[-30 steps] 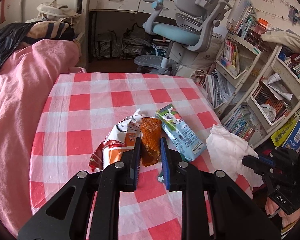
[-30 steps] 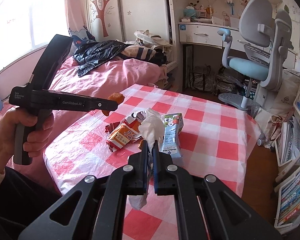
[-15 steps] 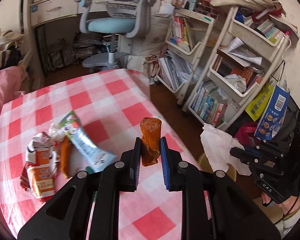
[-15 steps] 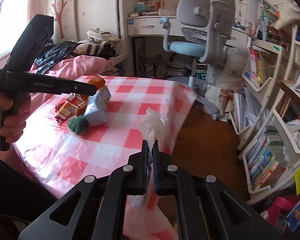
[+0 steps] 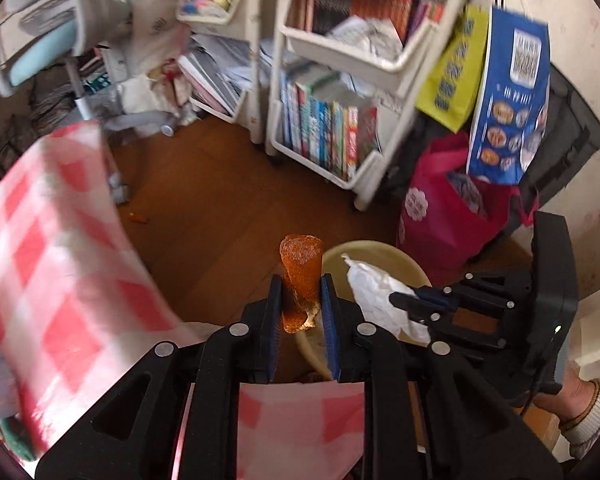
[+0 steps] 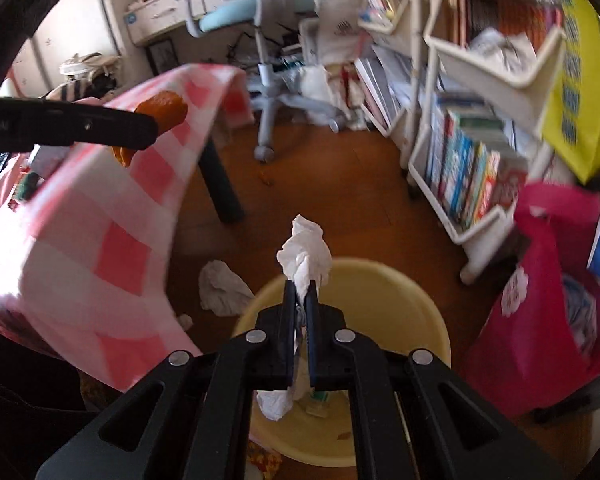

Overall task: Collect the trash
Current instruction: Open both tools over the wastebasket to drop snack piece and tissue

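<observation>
Left wrist view first: our left gripper (image 5: 301, 298) is pinched on an orange peel (image 5: 301, 276), a curled, dimpled strip standing up between the 2 blue pads, held near its lower half with the upper end poking free. Below and just right of it sits the pale yellow bin (image 5: 400, 258) on the wooden floor (image 5: 220, 208), and the checked tablecloth (image 5: 52, 248) hangs at our left. Across the bin's mouth we see our right gripper (image 5: 400, 300) clamped on a crumpled white tissue (image 5: 380, 292). We judge the peel light, fairly stiff and a little leathery, so a grip across its middle should keep it from slipping; squeezing harder would only fold it. Right wrist view next: our right gripper (image 6: 300, 292) is pressed together on the tissue (image 6: 305, 254), which bunches above the fingertips and trails below them, directly over the open bin (image 6: 420, 308). The tissue is soft and almost weightless, so it may cling to the pads when we let go. 1 more crumpled tissue (image 6: 222, 288) lies on the floor just beside the bin, between it and the tablecloth (image 6: 100, 216). Small scraps already lie in the bin's bottom. The left gripper (image 6: 140, 130) shows at upper left with the peel (image 6: 162, 114), well apart from the bin's mouth.
</observation>
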Tool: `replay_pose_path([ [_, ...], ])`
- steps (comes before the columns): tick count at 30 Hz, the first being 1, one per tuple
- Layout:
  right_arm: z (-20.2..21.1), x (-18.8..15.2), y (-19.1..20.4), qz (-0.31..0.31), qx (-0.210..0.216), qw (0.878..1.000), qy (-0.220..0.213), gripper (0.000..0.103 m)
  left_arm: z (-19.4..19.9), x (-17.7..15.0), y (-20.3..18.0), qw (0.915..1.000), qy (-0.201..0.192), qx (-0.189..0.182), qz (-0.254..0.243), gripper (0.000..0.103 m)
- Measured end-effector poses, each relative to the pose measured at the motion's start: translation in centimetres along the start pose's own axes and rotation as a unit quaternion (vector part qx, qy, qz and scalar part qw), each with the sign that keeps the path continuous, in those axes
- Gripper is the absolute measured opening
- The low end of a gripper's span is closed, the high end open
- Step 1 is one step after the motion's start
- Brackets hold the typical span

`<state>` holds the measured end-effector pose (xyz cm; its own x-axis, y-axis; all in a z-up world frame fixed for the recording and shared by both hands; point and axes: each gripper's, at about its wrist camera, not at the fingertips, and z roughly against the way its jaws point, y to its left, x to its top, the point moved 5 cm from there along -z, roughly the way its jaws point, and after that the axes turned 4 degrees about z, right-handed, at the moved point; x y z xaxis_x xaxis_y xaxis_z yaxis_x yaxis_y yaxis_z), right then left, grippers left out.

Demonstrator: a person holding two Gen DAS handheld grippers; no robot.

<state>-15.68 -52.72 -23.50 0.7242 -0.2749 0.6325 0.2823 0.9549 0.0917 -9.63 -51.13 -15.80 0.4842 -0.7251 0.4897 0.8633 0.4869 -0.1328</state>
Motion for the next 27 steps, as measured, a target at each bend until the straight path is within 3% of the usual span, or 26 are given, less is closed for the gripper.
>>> replay_pose_path([
  [2,-1.1,-1.1,-1.2,-0.013,-0.004,1.0,0.011,0.007,-2.3,0.1,-1.2,0.9997,0.021,-0.007,-0.002,0.018],
  [5,-2.0,-2.5,-2.7,-0.037,-0.006,0.999,0.024,0.019,-5.5,-0.4,-2.8,0.9981,0.06,-0.004,-0.014,0.021],
  [7,-2.1,-3.1,-3.3,-0.045,-0.006,0.999,0.025,0.032,-6.8,-0.9,-3.4,0.9965,0.081,0.005,-0.019,0.035],
  [8,-1.9,-3.2,-3.5,-0.046,-0.006,0.999,0.024,0.041,-6.9,-0.9,-3.5,0.9965,0.081,0.008,-0.022,0.047],
  [9,-1.8,-3.3,-3.6,-0.047,-0.007,0.999,0.022,0.044,-6.6,-0.9,-3.7,0.9968,0.075,0.013,-0.025,0.057],
  [13,-0.4,-2.7,-3.5,-0.045,-0.009,0.999,0.005,0.044,-4.9,-0.9,-3.1,0.9983,0.046,0.028,-0.02,0.062],
  [19,3.1,2.0,0.5,0.016,0.0,0.998,-0.056,0.049,2.6,-1.0,1.4,0.9971,-0.041,0.061,0.017,0.075],
  [24,5.8,7.0,7.2,0.115,0.023,0.988,-0.098,0.055,9.6,-2.3,8.3,0.9874,-0.095,0.098,0.08,0.075],
  [27,7.5,10.0,12.5,0.185,0.042,0.974,-0.123,0.058,14.2,-3.7,13.2,0.9761,-0.129,0.118,0.129,0.077],
])
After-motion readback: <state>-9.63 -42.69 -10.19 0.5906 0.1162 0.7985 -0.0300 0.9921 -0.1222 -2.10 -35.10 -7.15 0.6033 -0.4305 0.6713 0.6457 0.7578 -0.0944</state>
